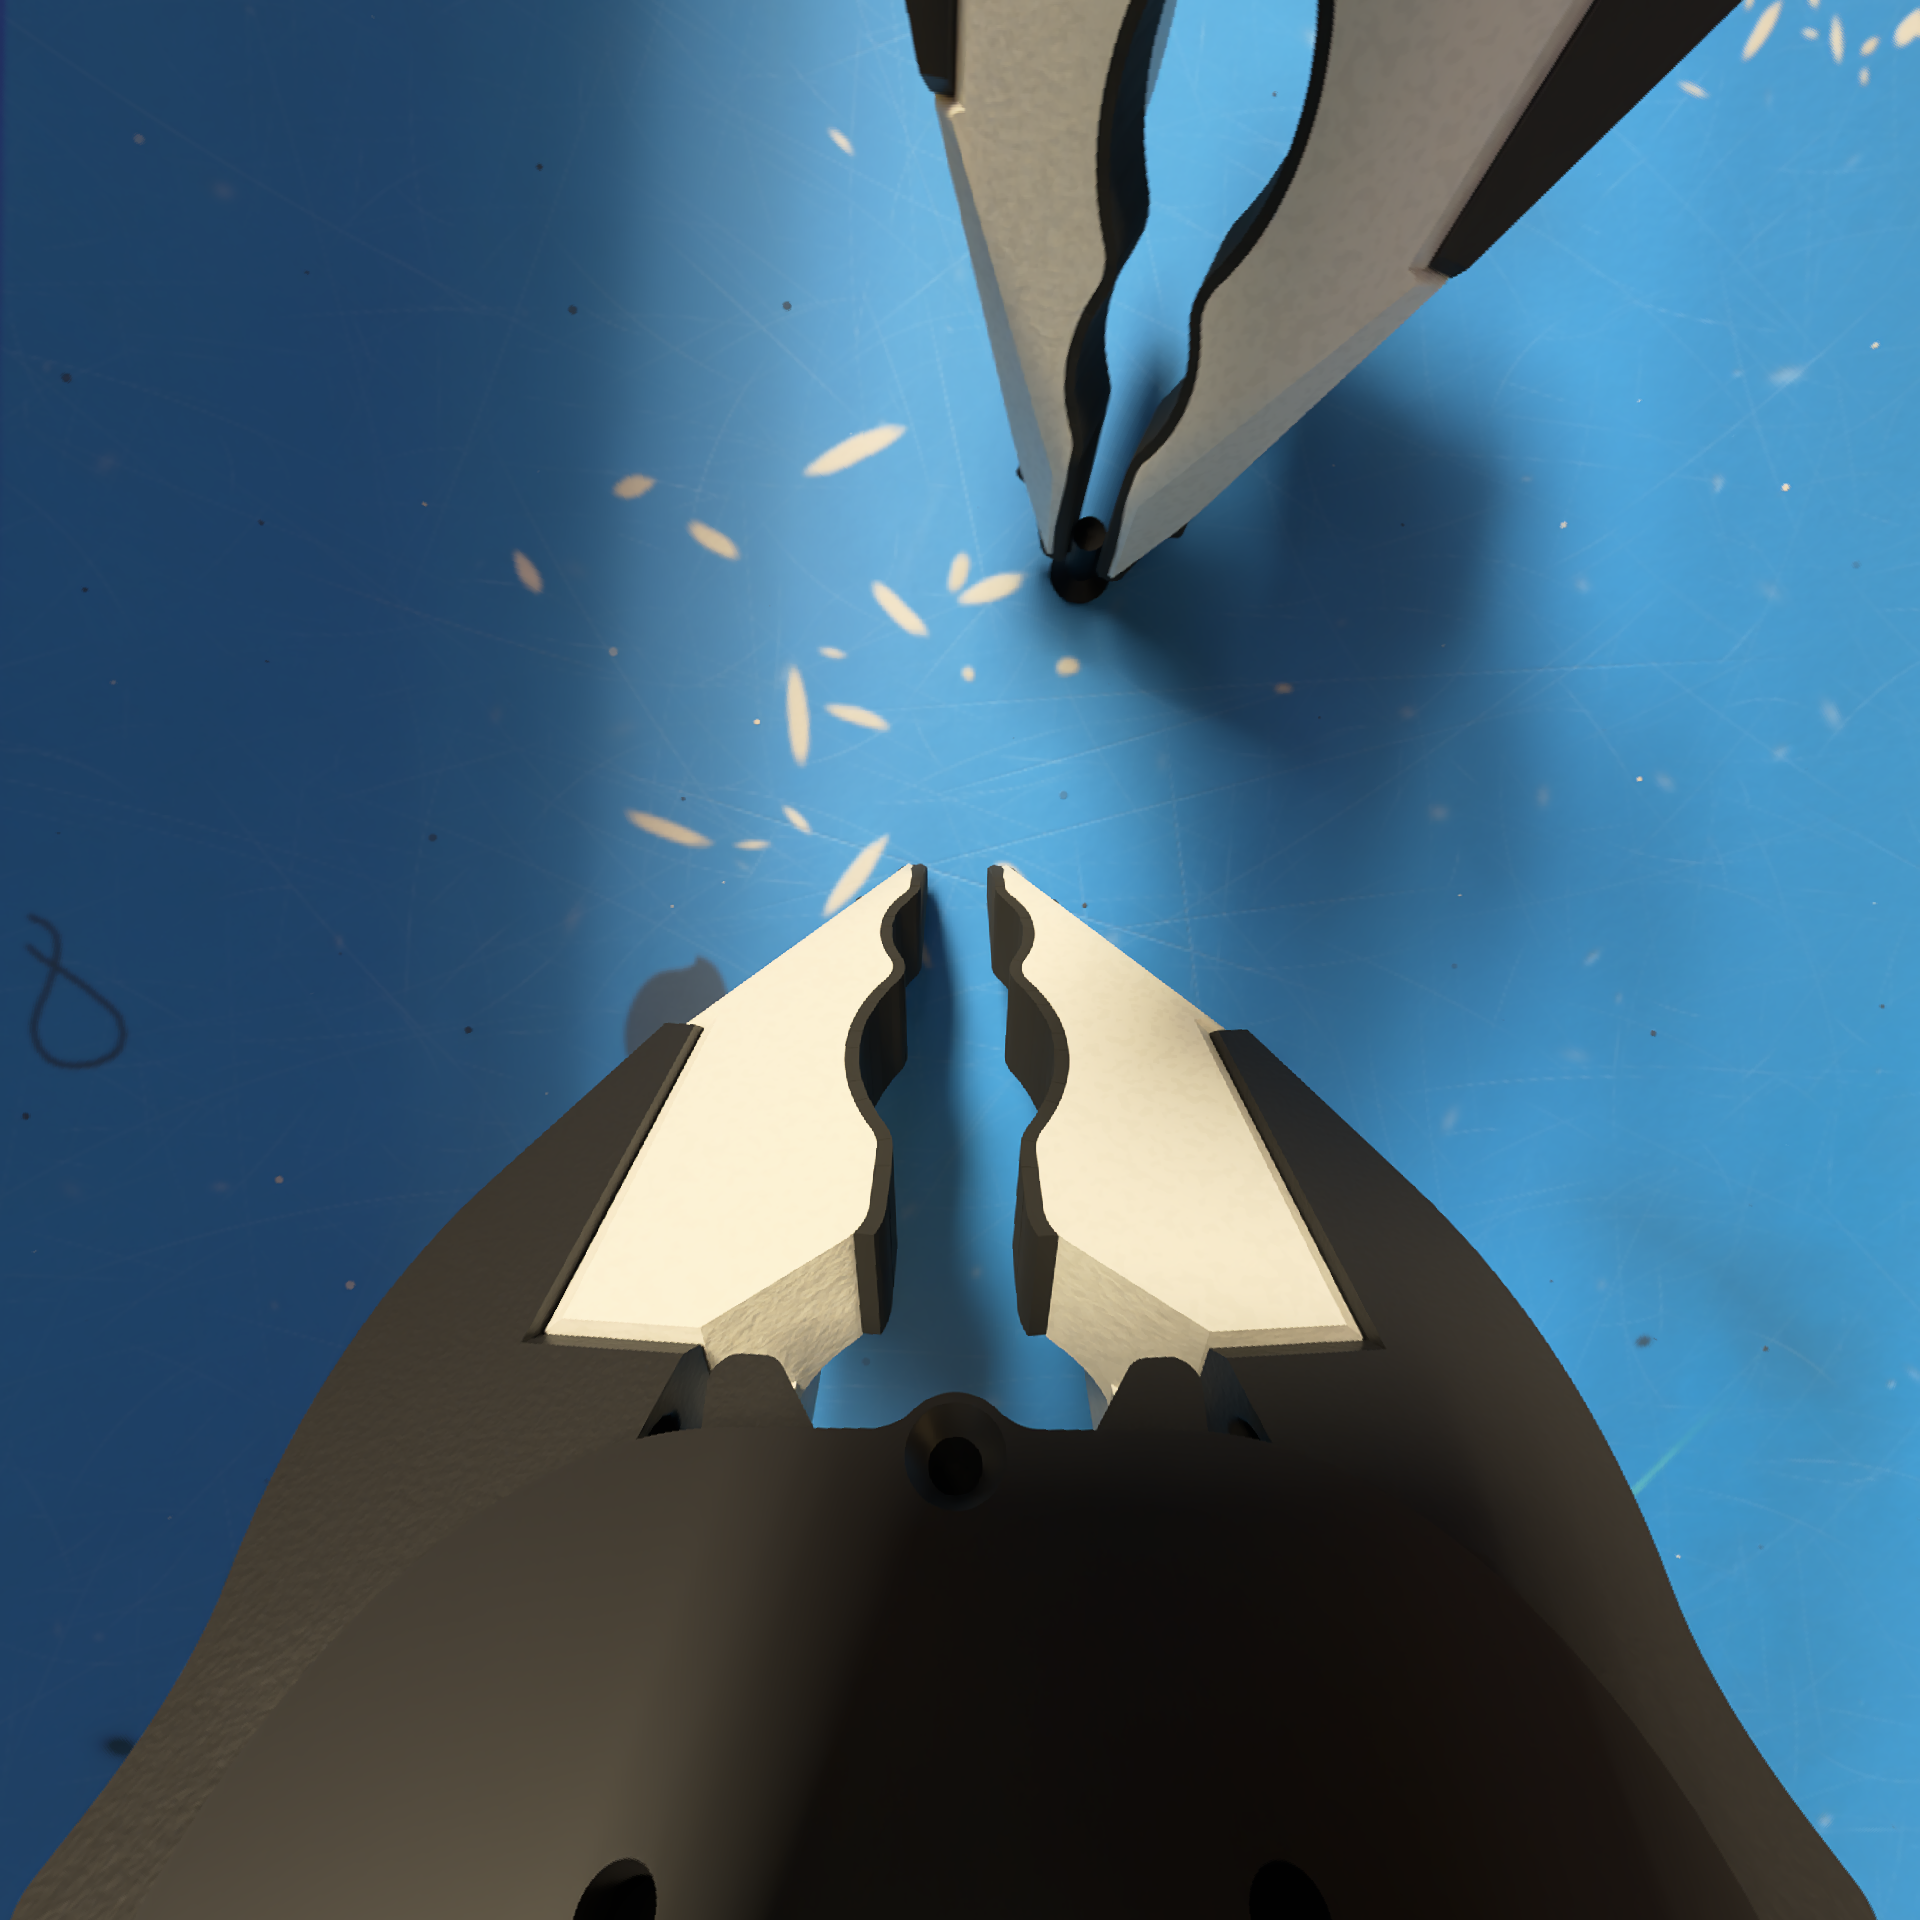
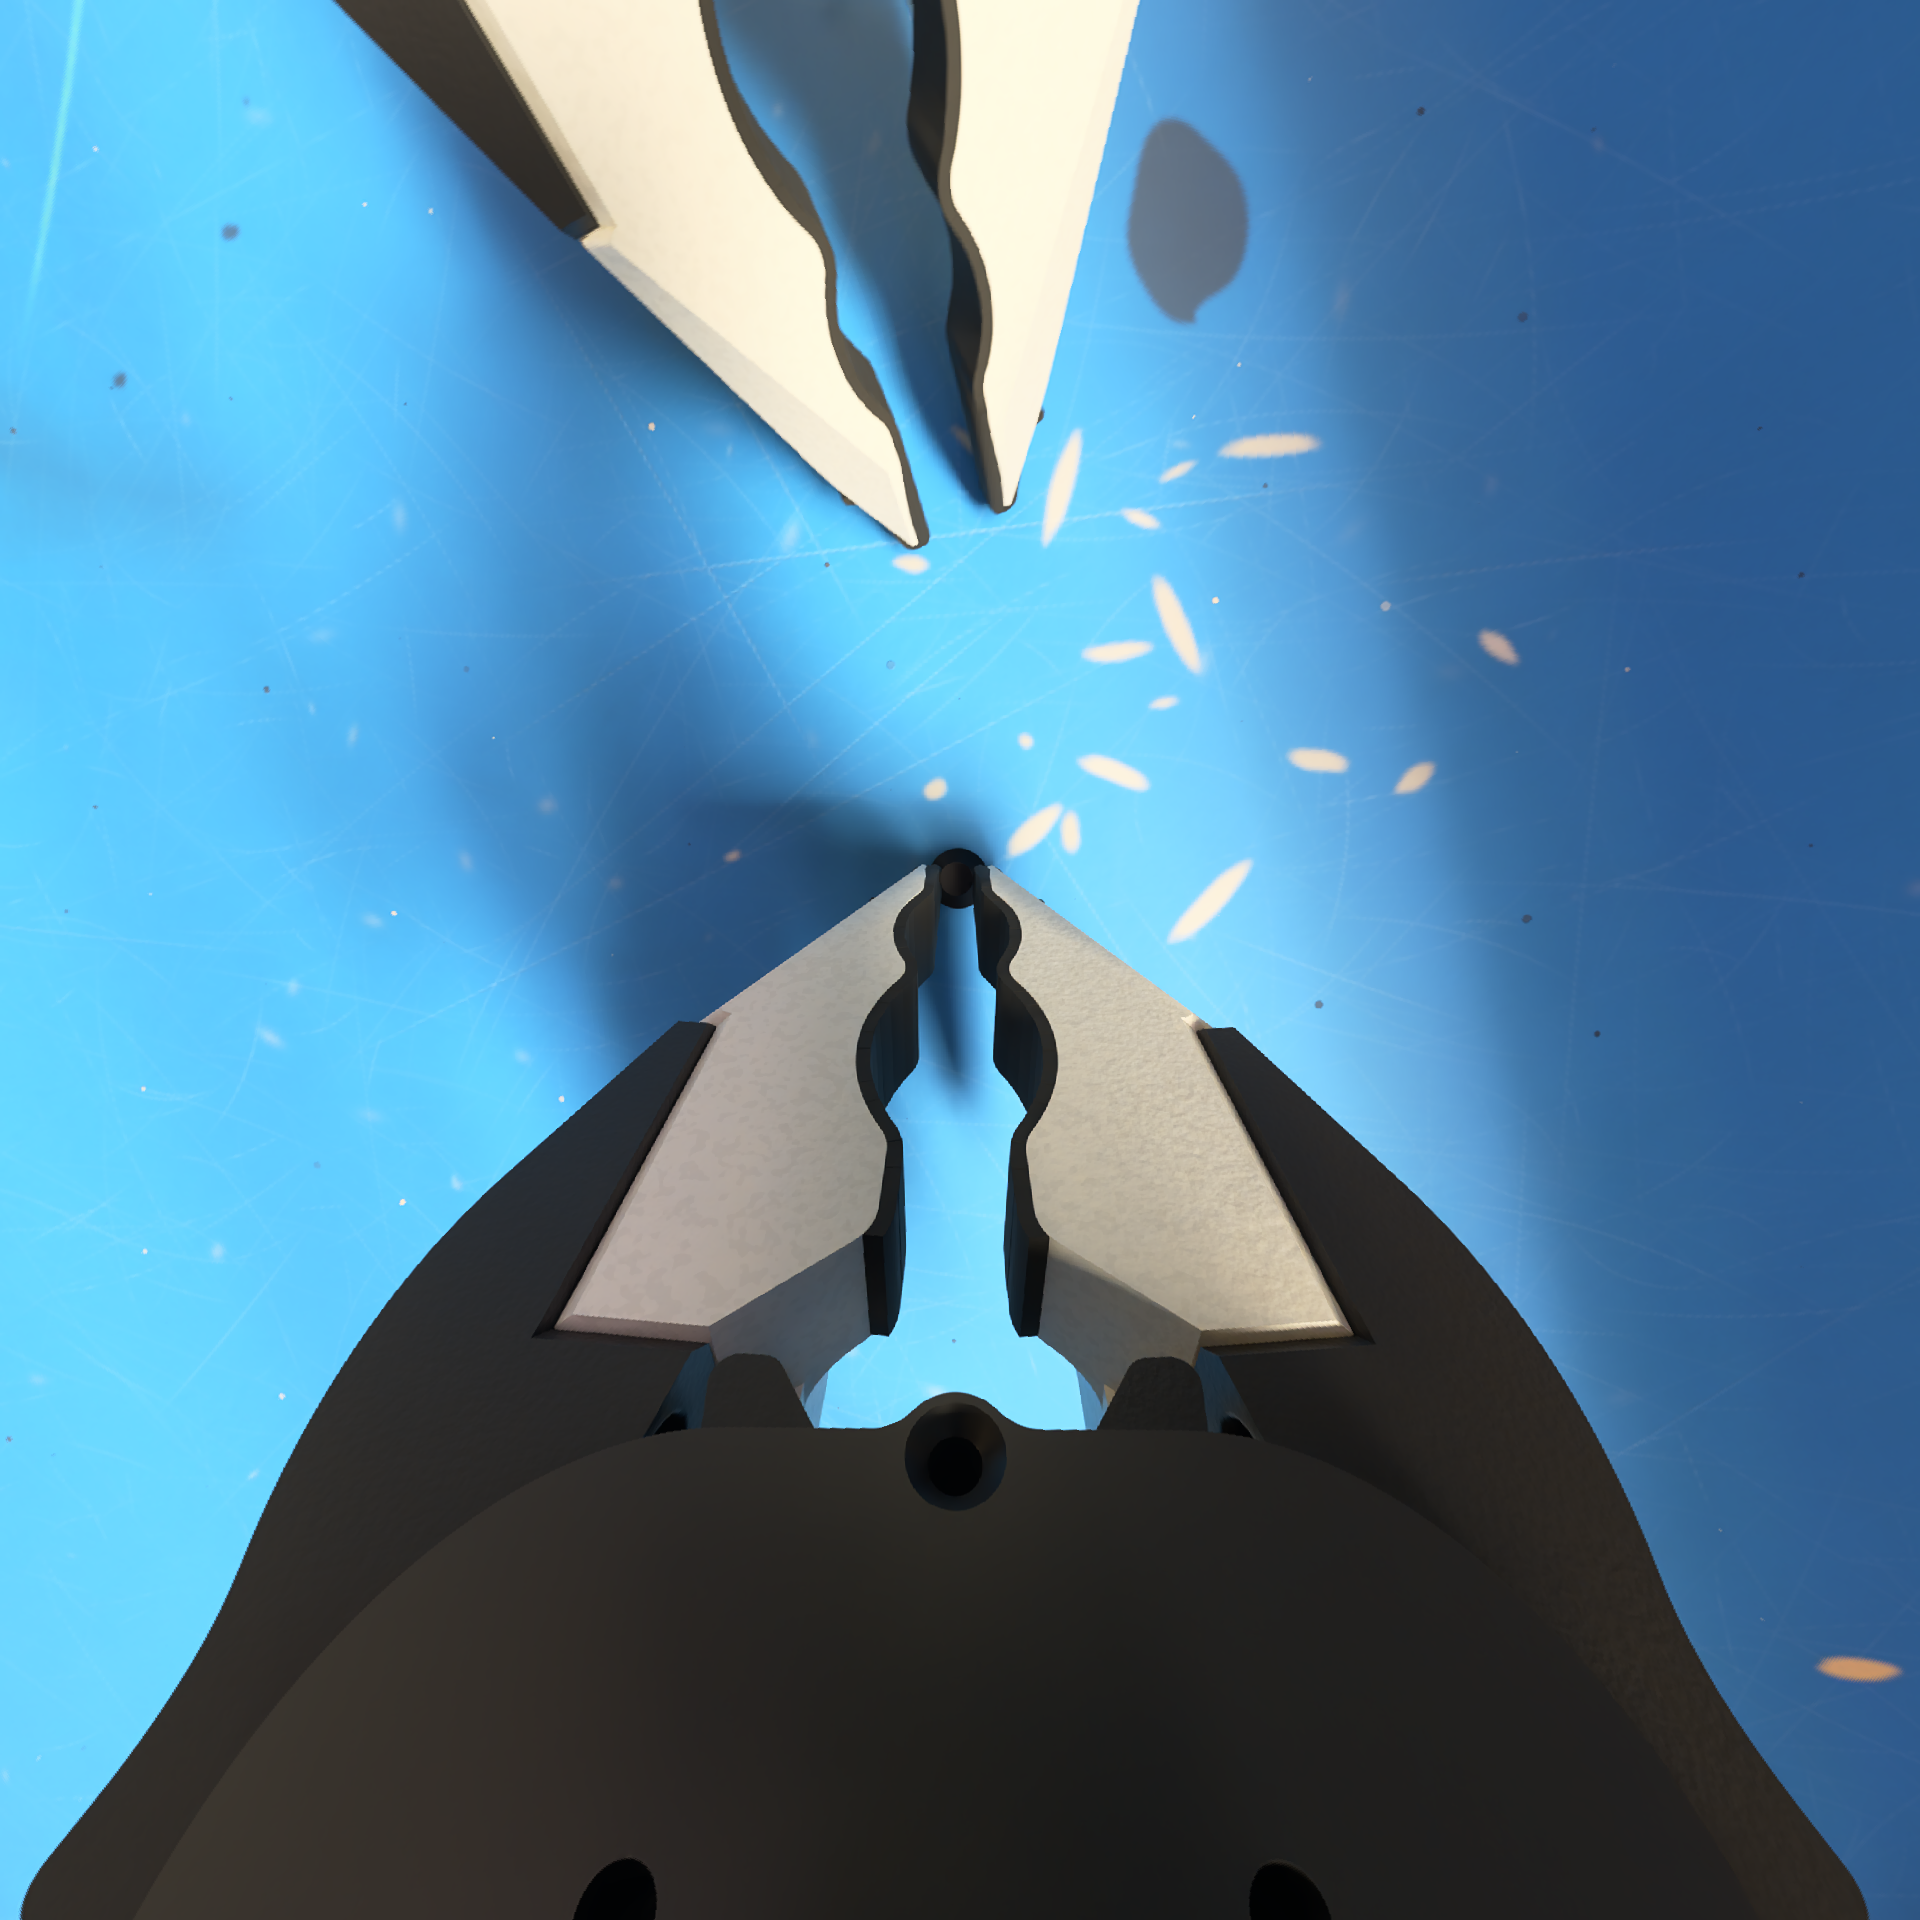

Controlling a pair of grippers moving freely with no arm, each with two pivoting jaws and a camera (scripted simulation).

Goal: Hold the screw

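Observation:
The screw (image 2: 957, 871) is small and black, standing on the blue mat between my right gripper's fingertips. My right gripper (image 2: 957, 883) is shut on it, tips down at the mat. In the left wrist view the same gripper (image 1: 1083, 551) comes down from the top with the screw (image 1: 1081, 577) pinched at its tips. My left gripper (image 1: 957, 878) is open with a narrow gap and holds nothing, a short way in front of the screw. It also shows at the top of the right wrist view (image 2: 961, 525).
The blue mat (image 1: 312, 623) is scratched and strewn with several pale flakes (image 1: 854, 450). A thin dark wire loop (image 1: 68, 997) lies at the far left. A dark grey blotch (image 2: 1184, 218) marks the mat beside the left gripper.

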